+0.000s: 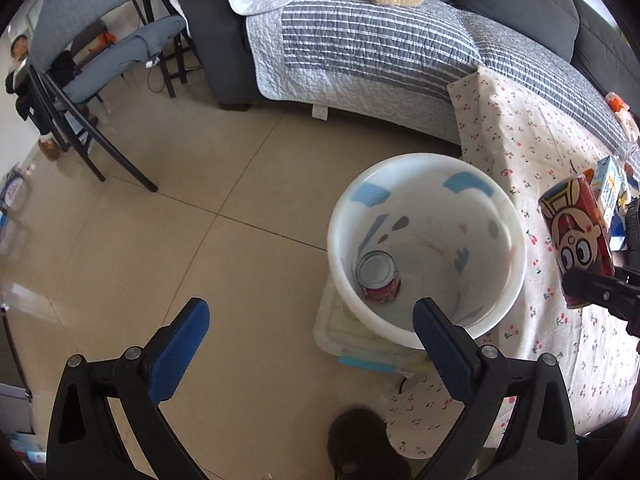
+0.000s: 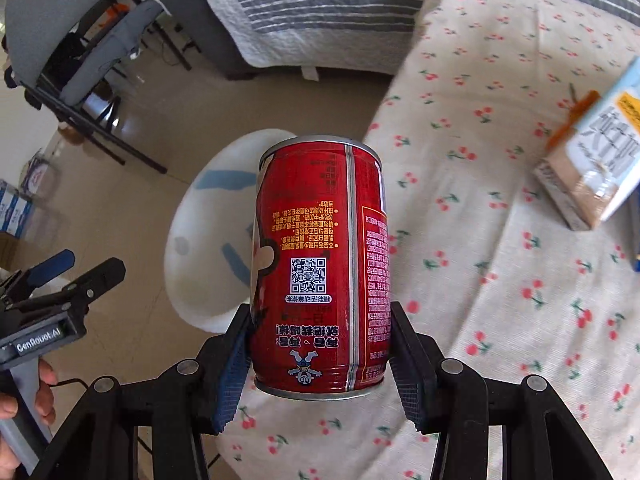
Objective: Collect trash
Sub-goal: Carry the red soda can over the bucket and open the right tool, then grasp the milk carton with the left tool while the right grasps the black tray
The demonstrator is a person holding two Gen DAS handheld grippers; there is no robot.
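A white bin (image 1: 426,248) stands on the floor beside the table and holds one red can (image 1: 378,278) at its bottom. My left gripper (image 1: 310,318) is open and empty above the bin's near rim. My right gripper (image 2: 320,344) is shut on a red cartoon can (image 2: 320,268), held upside down above the table edge; the bin (image 2: 208,240) lies behind it. The can also shows at the right in the left wrist view (image 1: 576,240). A milk carton (image 2: 592,152) lies on the table.
The table has a cherry-print cloth (image 1: 532,152). A sofa with a striped quilt (image 1: 360,48) stands behind it, and a grey chair (image 1: 100,60) at the left. A clear lidded box (image 1: 360,344) sits under the bin. The floor is tiled.
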